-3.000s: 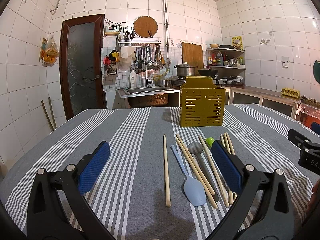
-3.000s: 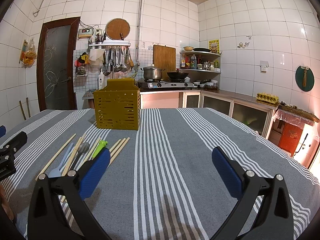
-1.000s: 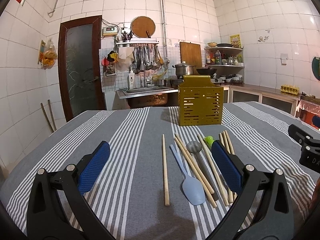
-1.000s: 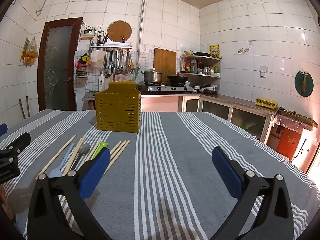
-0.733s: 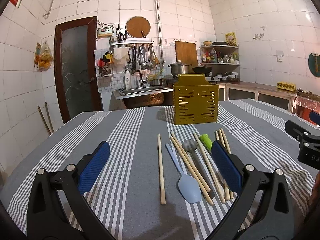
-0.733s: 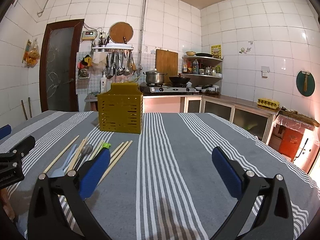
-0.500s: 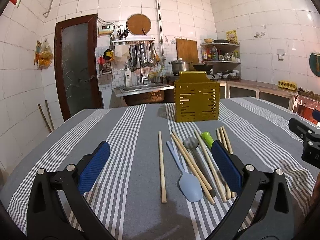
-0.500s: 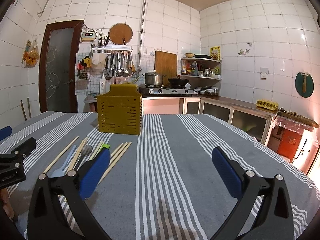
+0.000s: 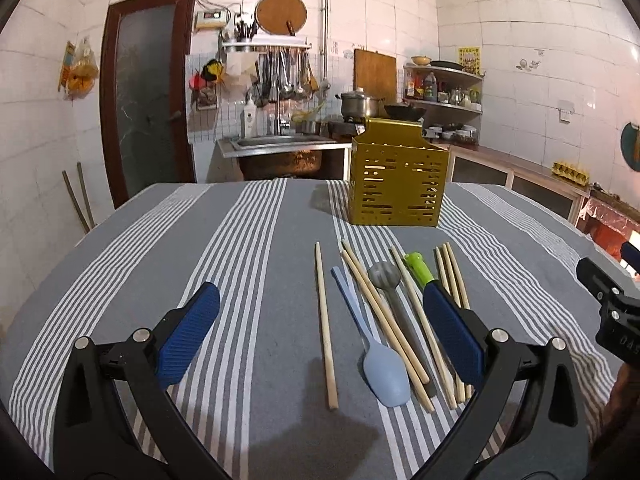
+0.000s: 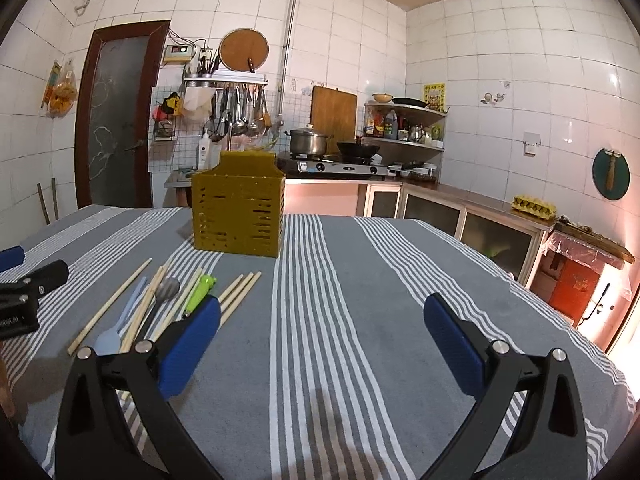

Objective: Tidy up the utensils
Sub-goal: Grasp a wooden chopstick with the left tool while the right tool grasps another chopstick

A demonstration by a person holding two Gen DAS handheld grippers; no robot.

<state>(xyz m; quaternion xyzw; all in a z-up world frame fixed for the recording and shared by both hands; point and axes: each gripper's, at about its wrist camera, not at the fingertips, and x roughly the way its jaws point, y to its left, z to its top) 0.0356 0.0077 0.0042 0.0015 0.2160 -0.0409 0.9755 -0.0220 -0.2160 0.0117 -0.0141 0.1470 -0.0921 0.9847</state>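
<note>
Above the bench's (image 9: pixel 248 240) near edge, my left gripper (image 9: pixel 320 332) and right gripper (image 10: pixel 320 340) hover, jaws spread wide, empty; chopsticks (image 9: pixel 325 324) and spoons (image 9: pixel 384 364) lie before a yellow holder (image 9: pixel 396 188).

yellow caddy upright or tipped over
Upright: the yellow utensil caddy stands on its base on the striped tablecloth, open top up.

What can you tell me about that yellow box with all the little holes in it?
The yellow box looks like a plastic utensil holder, mustard coloured. Its walls are full of short slots in rows, and light shines through some. A taller back panel rises above the open top. It stands upright on the striped tablecloth, at the far end, beyond the chopsticks and spoons. Nothing touches it but the cloth. Neither view shows inside it, so I cannot tell if anything is in there.
</note>
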